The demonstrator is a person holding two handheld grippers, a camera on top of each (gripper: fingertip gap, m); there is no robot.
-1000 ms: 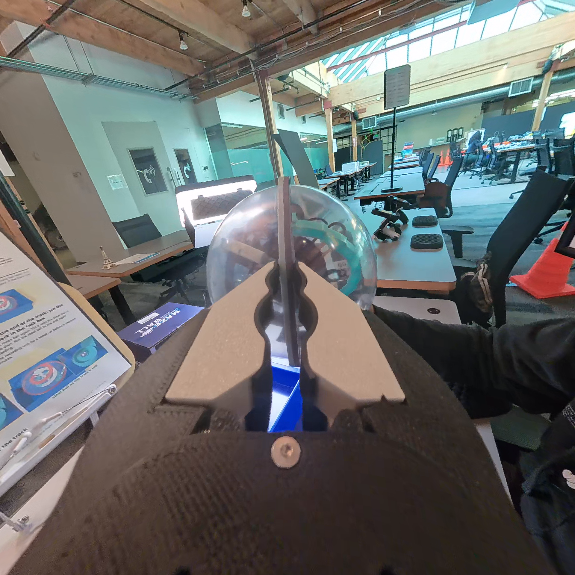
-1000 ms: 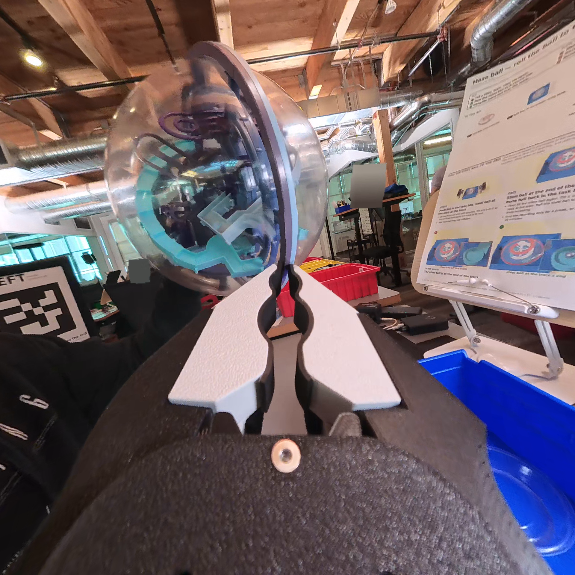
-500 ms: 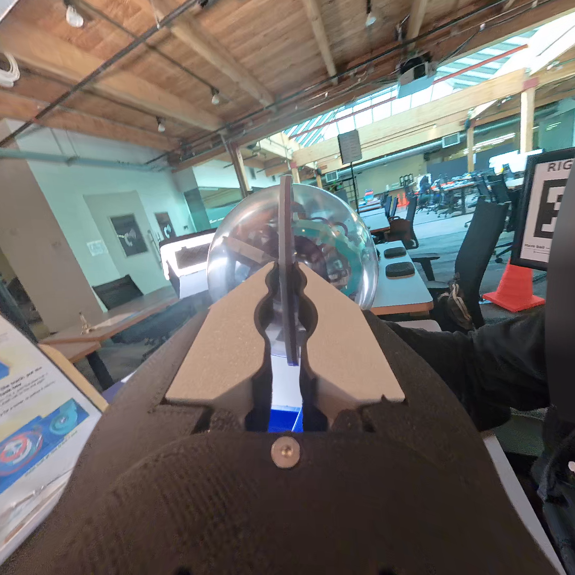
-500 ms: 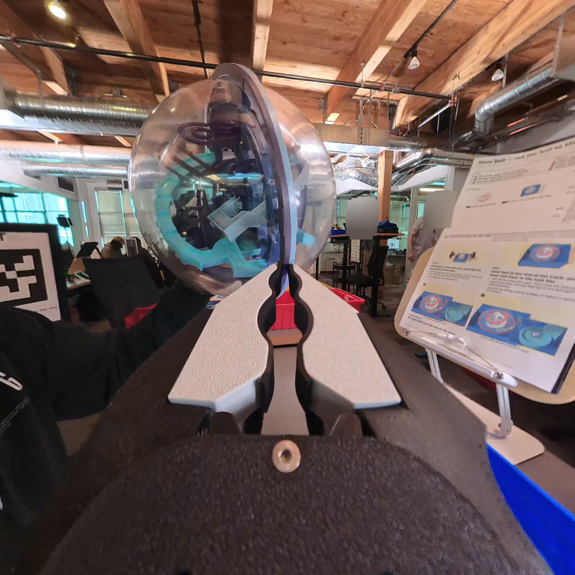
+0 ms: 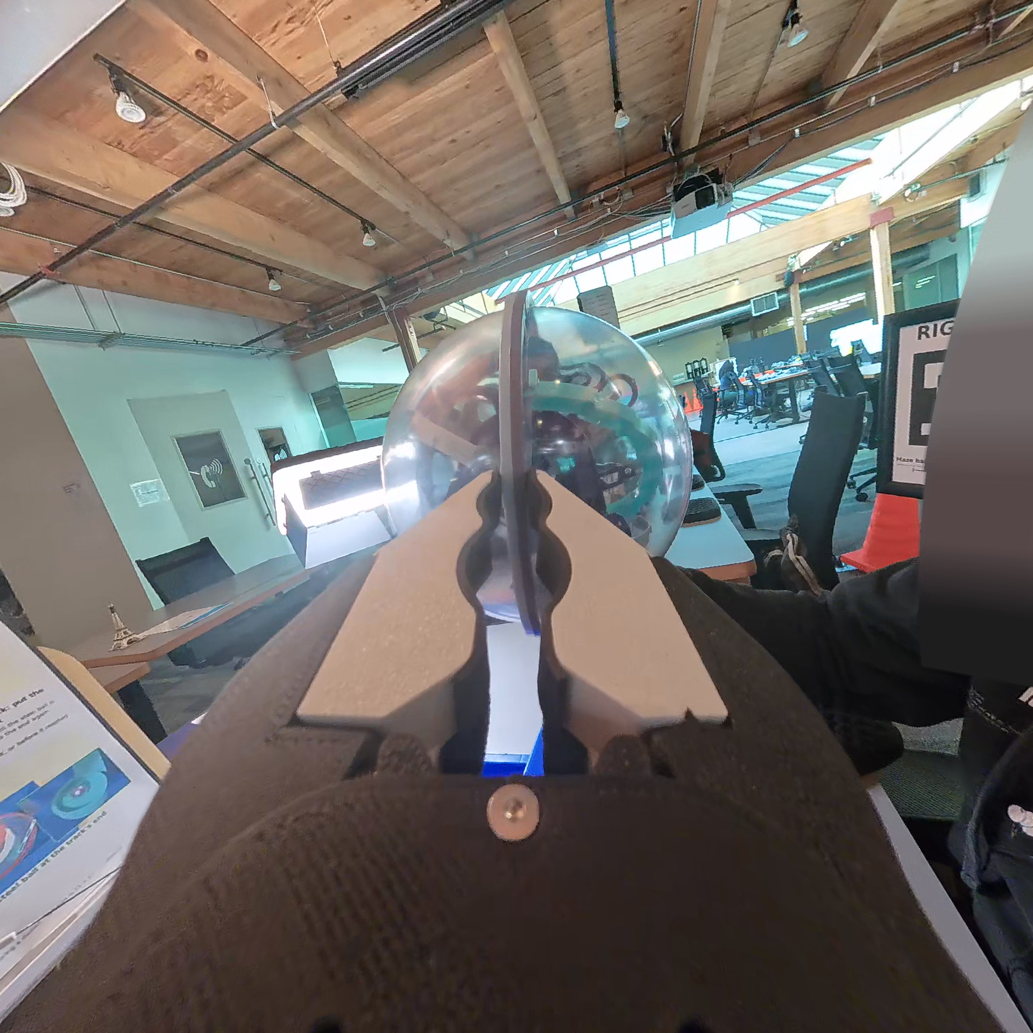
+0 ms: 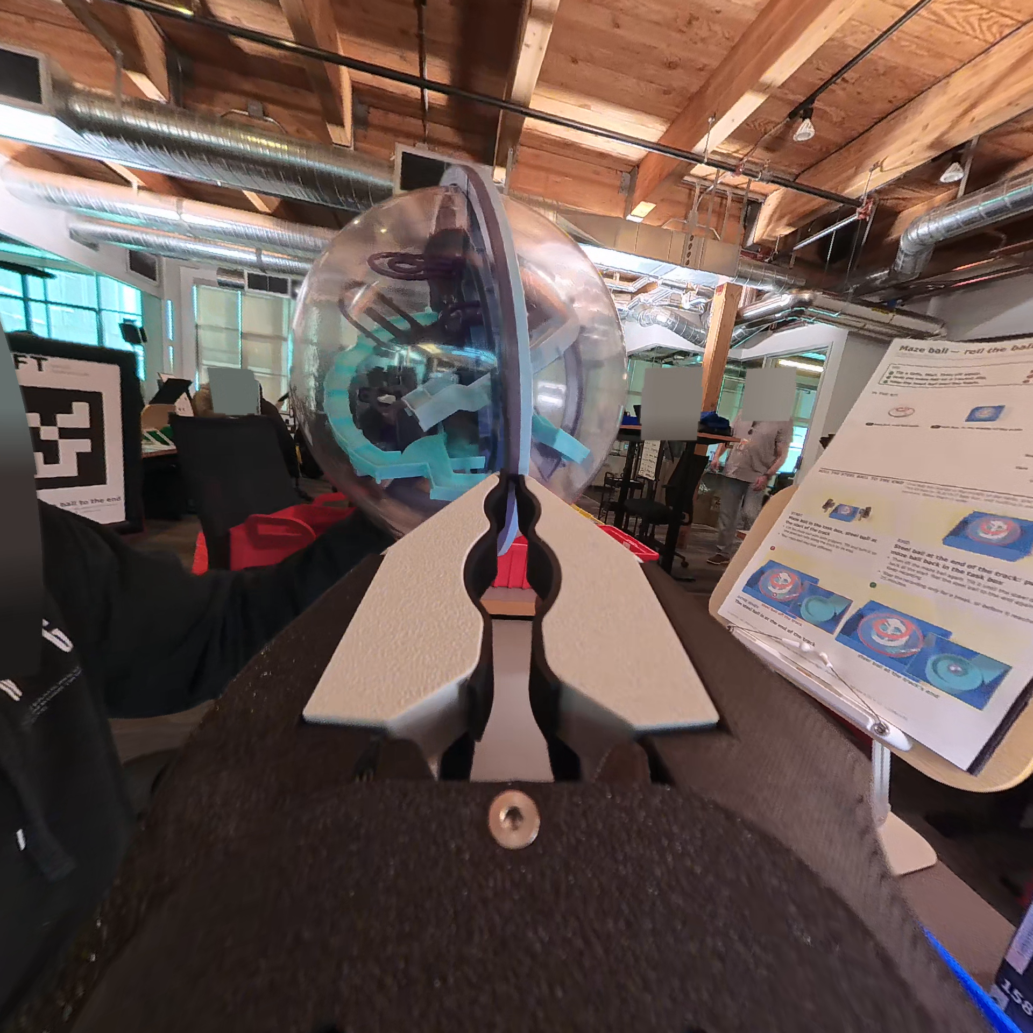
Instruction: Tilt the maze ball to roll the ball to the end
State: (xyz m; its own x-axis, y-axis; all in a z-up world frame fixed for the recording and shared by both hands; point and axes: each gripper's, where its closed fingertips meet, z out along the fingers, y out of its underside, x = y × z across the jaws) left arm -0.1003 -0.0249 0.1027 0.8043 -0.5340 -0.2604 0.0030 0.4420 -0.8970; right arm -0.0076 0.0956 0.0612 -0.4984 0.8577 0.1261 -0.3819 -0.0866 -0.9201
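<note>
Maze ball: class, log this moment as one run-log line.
object: clear plastic maze ball with teal tracks | left tool: shut on rim | right tool: shut on rim | state: held aloft | steel ball: not visible

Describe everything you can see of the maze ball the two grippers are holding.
The maze ball is a clear plastic sphere, seemingly two domes joined at a flat grey rim standing edge-on and nearly upright. Inside run teal, dark purple and orange-brown tracks; the small ball cannot be made out. It is held in the air, with the left gripper and the right gripper each shut on that rim from opposite sides. Nothing else touches it.
</note>
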